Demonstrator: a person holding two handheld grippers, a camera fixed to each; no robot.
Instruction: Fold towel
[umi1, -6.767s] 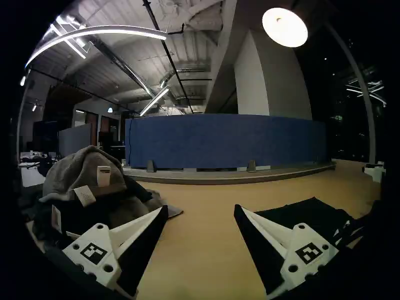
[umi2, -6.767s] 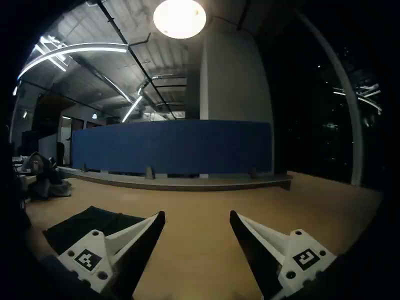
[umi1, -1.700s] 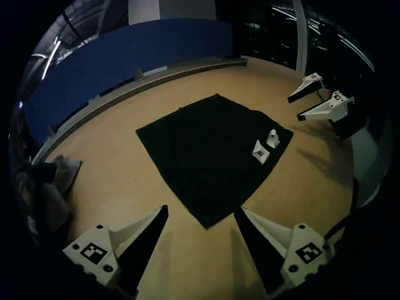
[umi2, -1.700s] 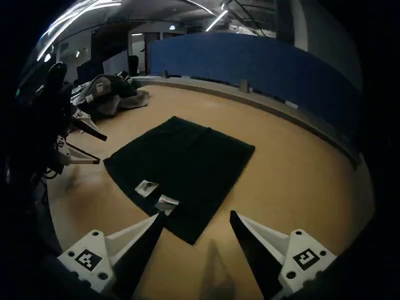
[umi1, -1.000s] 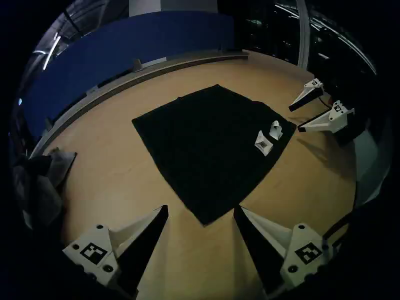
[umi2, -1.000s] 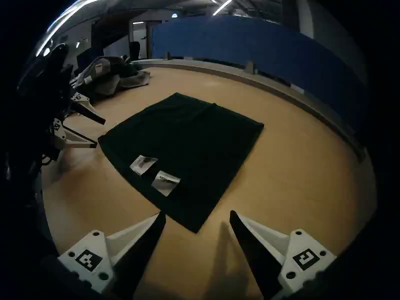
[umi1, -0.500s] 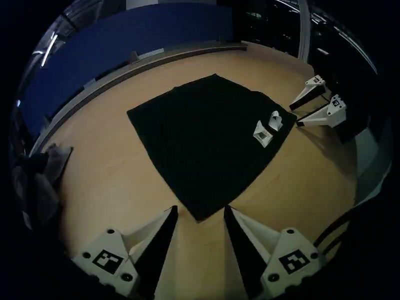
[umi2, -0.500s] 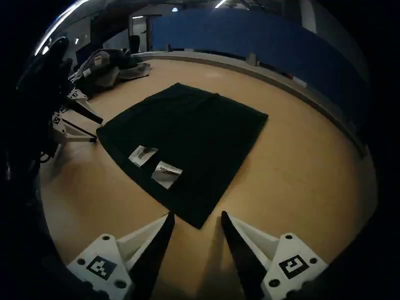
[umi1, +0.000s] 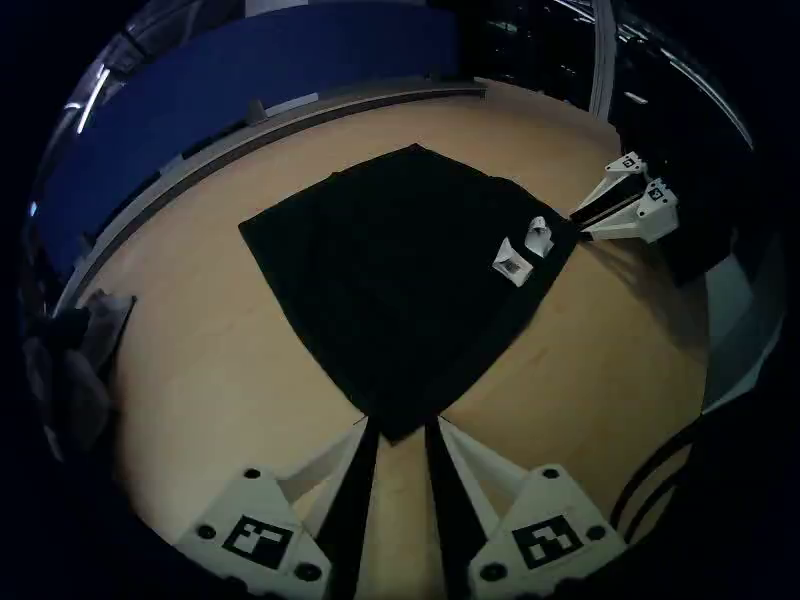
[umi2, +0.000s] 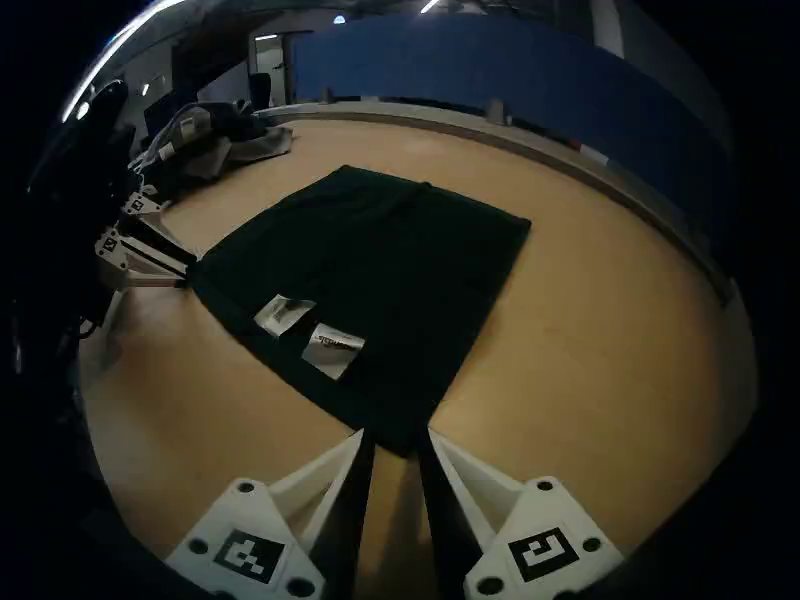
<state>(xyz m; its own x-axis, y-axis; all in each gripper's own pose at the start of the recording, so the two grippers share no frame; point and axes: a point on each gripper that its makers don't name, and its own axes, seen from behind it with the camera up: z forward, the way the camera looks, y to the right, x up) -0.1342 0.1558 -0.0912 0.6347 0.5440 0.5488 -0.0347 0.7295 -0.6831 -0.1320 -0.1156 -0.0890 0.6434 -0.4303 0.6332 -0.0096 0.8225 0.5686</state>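
Note:
A dark towel (umi1: 400, 270) (umi2: 370, 260) lies flat on the wooden table (umi1: 200, 330) (umi2: 600, 330), with two white labels (umi1: 510, 262) (umi2: 333, 345) near one edge. In the left gripper view my left gripper (umi1: 400, 430) has its fingers drawn close on either side of the towel's near corner, a narrow gap still between them. My right gripper (umi2: 397, 440) stands the same way at the corner nearest it. Across the towel, each view shows the other gripper, the right (umi1: 578, 215) and the left (umi2: 185, 275), with its tips at a towel corner.
A heap of grey and dark clothes (umi2: 210, 135) (umi1: 70, 370) lies at one end of the table. A blue partition (umi1: 250, 70) (umi2: 500, 70) runs along the far edge. Bare wood surrounds the towel.
Both grippers came down from a level look across the room to the towel. In the last second each moved onto a corner and its fingers narrowed from wide open to a small gap.

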